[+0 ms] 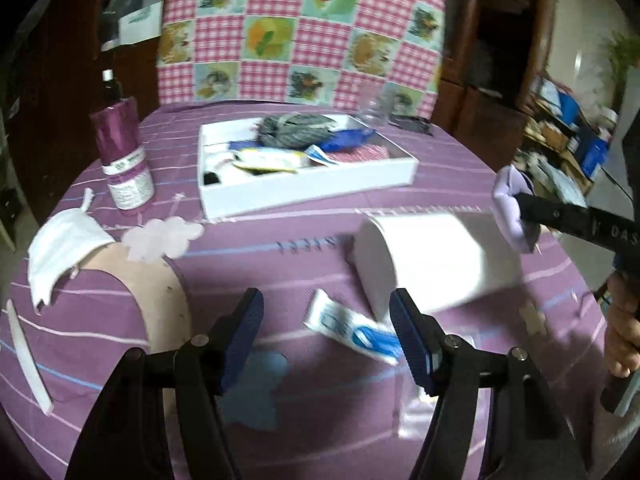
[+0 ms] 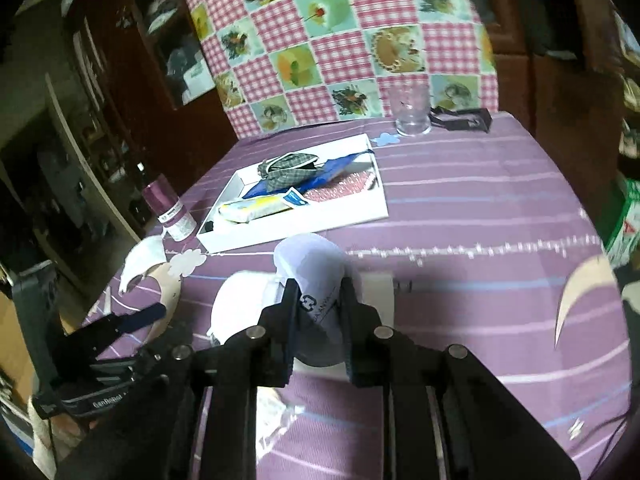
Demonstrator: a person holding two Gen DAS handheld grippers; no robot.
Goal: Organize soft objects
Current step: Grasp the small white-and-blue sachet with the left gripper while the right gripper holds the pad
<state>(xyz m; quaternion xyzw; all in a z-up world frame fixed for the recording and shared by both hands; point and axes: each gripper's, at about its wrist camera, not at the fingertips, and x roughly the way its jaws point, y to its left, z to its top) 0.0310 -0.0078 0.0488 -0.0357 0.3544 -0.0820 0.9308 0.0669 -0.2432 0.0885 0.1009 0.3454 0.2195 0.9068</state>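
Observation:
My left gripper (image 1: 326, 322) hangs open over the purple striped tablecloth (image 1: 280, 420). A blue and white sachet (image 1: 352, 330) lies on the cloth below the gap, untouched. Just beyond it a white paper roll (image 1: 432, 260) lies on its side. My right gripper (image 2: 320, 292) is shut on a pale lilac soft packet (image 2: 312, 268) with dark print, held above the roll (image 2: 240, 300). From the left wrist, that packet (image 1: 510, 204) and the right gripper (image 1: 524, 216) show at the right edge. A white tray (image 2: 304, 224) farther back holds a grey checked pouch (image 2: 288, 166), a blue packet and a yellow-white pack.
A purple bottle (image 1: 124, 160) stands at the left, with a white face mask (image 1: 60, 252) lying near it. A drinking glass (image 2: 412, 112) and a black clip stand at the far edge. A chair back in checked cloth (image 1: 300, 28) rises behind the table.

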